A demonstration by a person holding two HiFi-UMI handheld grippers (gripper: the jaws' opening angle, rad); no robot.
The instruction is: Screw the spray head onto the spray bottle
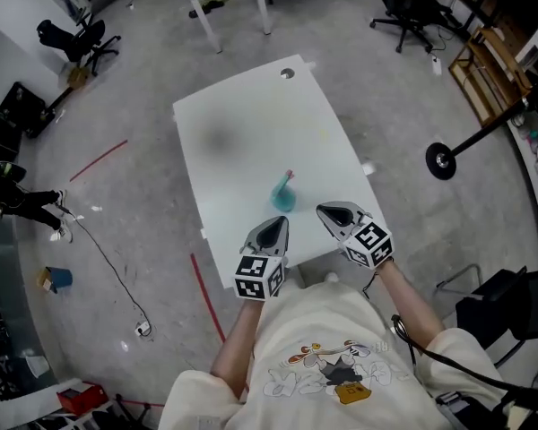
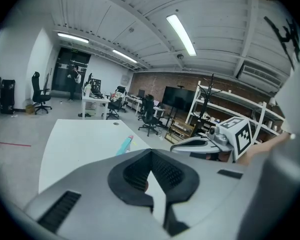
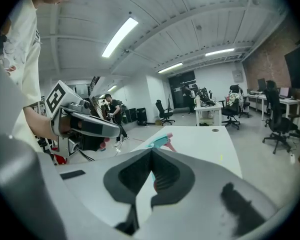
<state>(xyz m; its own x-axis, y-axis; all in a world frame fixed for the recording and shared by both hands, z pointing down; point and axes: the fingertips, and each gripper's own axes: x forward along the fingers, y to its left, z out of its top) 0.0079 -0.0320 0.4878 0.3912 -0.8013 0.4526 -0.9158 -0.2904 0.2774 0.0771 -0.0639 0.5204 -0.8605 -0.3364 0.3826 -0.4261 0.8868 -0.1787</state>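
Left gripper (image 1: 275, 223), right gripper (image 1: 328, 210), jaws together, beside teal spray bottle (image 1: 283, 195) on table (image 1: 251, 124)

Head view steeply overhead; gripper views low, sharing spray bottle (image 1: 283, 197).

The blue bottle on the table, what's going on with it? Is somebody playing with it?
A person holds two grippers over the near end of the white table. The left gripper and the right gripper both have their fingers shut on nothing. The teal spray bottle sits on the table just beyond them, and neither gripper touches it. Its pink spray head looks to be on it already.
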